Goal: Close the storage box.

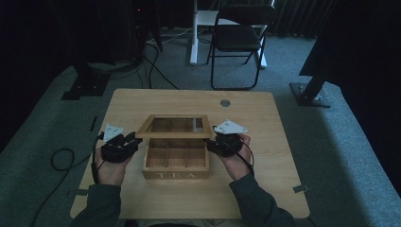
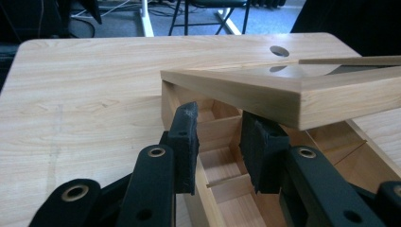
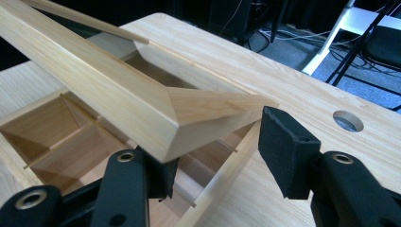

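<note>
Both forearms enter from the frame's bottom, flanking the tea box (image 1: 176, 163) at the counter's (image 1: 265, 118) center. The left gripper (image 2: 222, 142) and right gripper (image 3: 227, 156) (jaws spread) sit under the raised lid's (image 1: 174, 126) front corners.

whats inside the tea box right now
The tea box has wooden dividers forming compartments, and the ones in view look empty. Its half-raised lid, with a window pane, covers the back row, so those can't be fully checked. Both grippers sit at the lid's corners.
</note>
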`<state>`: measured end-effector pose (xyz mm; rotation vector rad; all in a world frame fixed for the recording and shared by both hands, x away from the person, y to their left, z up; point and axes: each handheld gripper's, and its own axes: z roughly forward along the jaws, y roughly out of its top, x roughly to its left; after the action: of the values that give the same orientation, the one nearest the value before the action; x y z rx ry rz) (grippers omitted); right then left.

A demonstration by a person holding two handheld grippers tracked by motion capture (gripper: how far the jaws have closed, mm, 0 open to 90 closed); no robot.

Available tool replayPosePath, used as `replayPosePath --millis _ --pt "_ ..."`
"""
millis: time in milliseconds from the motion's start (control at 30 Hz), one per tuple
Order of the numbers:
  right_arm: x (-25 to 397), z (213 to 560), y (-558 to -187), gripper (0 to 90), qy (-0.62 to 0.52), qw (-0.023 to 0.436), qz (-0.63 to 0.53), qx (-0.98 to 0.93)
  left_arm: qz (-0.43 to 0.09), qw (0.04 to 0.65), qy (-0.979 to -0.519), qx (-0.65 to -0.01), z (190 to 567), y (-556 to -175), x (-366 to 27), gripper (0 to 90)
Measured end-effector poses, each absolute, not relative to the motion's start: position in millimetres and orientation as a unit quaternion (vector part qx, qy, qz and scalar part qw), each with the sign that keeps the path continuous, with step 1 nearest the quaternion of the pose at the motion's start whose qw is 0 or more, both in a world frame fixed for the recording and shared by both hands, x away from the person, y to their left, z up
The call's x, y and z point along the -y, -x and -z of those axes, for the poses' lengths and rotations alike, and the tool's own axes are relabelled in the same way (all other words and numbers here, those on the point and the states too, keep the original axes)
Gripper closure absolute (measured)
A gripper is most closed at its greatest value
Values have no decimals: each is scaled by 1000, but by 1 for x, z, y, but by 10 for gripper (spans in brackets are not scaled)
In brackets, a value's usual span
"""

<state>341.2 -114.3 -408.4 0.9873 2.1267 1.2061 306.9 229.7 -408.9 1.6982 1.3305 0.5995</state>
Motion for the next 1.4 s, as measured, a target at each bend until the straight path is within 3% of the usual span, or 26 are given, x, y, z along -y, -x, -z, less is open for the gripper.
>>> replayPosePath --millis 367,667,1400 --pt "113 415 -338 489 -368 237 -440 -784 -235 454 -666 -544 414 -290 -241 626" --pt "111 428 -330 497 -378 228 -440 -782 -230 440 -684 -535 423 -281 -236 574" --pt "114 440 -310 478 -376 208 -439 -789 -231 428 -691 -535 438 -273 -232 574"
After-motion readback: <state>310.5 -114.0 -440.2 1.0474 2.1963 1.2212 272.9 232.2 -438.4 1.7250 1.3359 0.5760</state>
